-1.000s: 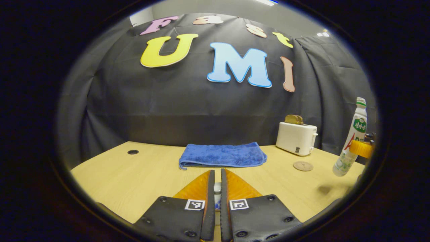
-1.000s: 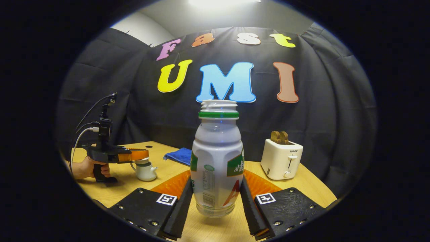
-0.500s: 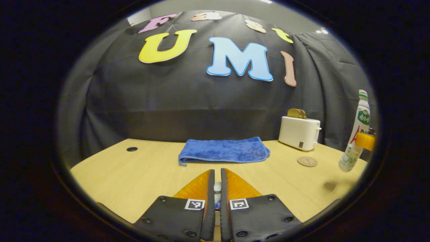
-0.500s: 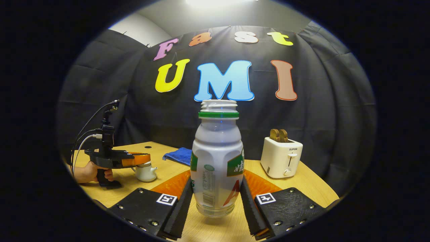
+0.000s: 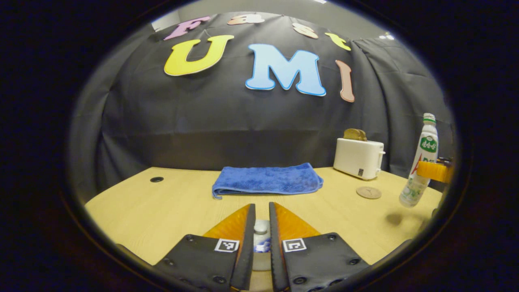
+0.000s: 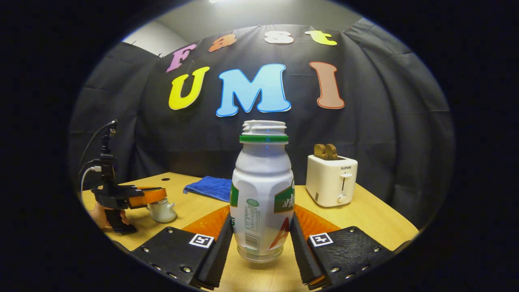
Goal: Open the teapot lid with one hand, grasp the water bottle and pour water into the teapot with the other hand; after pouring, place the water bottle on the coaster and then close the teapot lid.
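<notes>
My left gripper point(image 5: 261, 207) hangs low over the white teapot point(image 6: 162, 211), open by a narrow gap. The knob of the teapot lid point(image 5: 261, 232) sits between its fingers, and the lid rests on the pot. My right gripper point(image 6: 261, 222) is shut on the white water bottle point(image 6: 262, 194), which stands upright, capless, with a green neck ring. In the left gripper view the bottle point(image 5: 419, 162) hangs above the table at the far right, its shadow below it. A round brown coaster point(image 5: 369, 192) lies left of it.
A folded blue towel point(image 5: 267, 180) lies at the back middle of the wooden table point(image 5: 162, 211). A white toaster point(image 6: 331, 180) with bread in it stands at the back right. A hand point(image 6: 99, 213) holds the left gripper's grip. A cable hole point(image 5: 156, 179) is at the back left.
The left gripper's fingers have parted a little around the lid knob. The right gripper has carried the bottle slightly, and the teapot and toaster have shifted left in its view.
</notes>
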### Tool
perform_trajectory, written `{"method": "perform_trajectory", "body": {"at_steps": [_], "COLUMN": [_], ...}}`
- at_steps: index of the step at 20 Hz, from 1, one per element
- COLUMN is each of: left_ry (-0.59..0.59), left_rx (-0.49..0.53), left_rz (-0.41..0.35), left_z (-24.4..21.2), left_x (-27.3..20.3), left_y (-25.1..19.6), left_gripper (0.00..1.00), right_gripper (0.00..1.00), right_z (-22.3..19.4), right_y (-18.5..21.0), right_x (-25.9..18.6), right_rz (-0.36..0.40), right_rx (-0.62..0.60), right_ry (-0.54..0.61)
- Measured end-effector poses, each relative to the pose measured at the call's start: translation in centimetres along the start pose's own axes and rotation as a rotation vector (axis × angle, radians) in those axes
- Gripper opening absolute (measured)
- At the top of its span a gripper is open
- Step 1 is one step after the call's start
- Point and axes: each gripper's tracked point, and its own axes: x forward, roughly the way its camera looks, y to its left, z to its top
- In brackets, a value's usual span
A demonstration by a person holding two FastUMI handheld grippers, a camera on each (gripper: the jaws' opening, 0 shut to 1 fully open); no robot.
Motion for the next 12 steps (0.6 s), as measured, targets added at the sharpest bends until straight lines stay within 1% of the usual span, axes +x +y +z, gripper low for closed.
{"method": "perform_trajectory", "body": {"at_steps": [1, 2, 3, 4, 5, 7, 10, 12], "left_ry": [-0.016, -0.028, -0.037, -0.051, -0.071, -0.122, -0.172, -0.172], "left_rx": [0.004, 0.008, 0.009, 0.007, 0.005, 0.013, 0.016, 0.005], "left_rz": [0.013, 0.028, 0.032, 0.013, -0.003, -0.030, -0.076, -0.125], "left_z": [0.8, 1.6, 2.1, 3.0, 3.9, 5.8, 7.8, 7.7], "left_x": [-0.6, -1.3, -2.2, -3.3, -4.5, -7.2, -11.1, -13.1], "left_y": [0.3, 0.5, 0.4, -0.3, -1.0, -1.9, -3.2, -4.7], "left_gripper": [0.39, 0.41, 0.50, 0.59, 0.73, 0.81, 0.92, 0.92], "right_gripper": [0.71, 0.71, 0.71, 0.71, 0.71, 0.71, 0.71, 0.71], "right_z": [-0.1, -0.2, -0.2, -0.3, -0.4, -0.1, 0.1, -0.5], "right_y": [-0.9, -1.7, -2.5, -3.3, -4.3, -5.6, -7.1, -7.1], "right_x": [0.8, 1.7, 2.5, 3.3, 4.2, 5.9, 8.4, 10.1], "right_rz": [-0.023, -0.042, -0.058, -0.079, -0.107, -0.138, -0.183, -0.192], "right_rx": [0.017, 0.043, 0.064, 0.074, 0.076, 0.089, 0.057, 0.035], "right_ry": [0.006, 0.014, 0.020, 0.027, 0.035, 0.041, 0.041, 0.059]}}
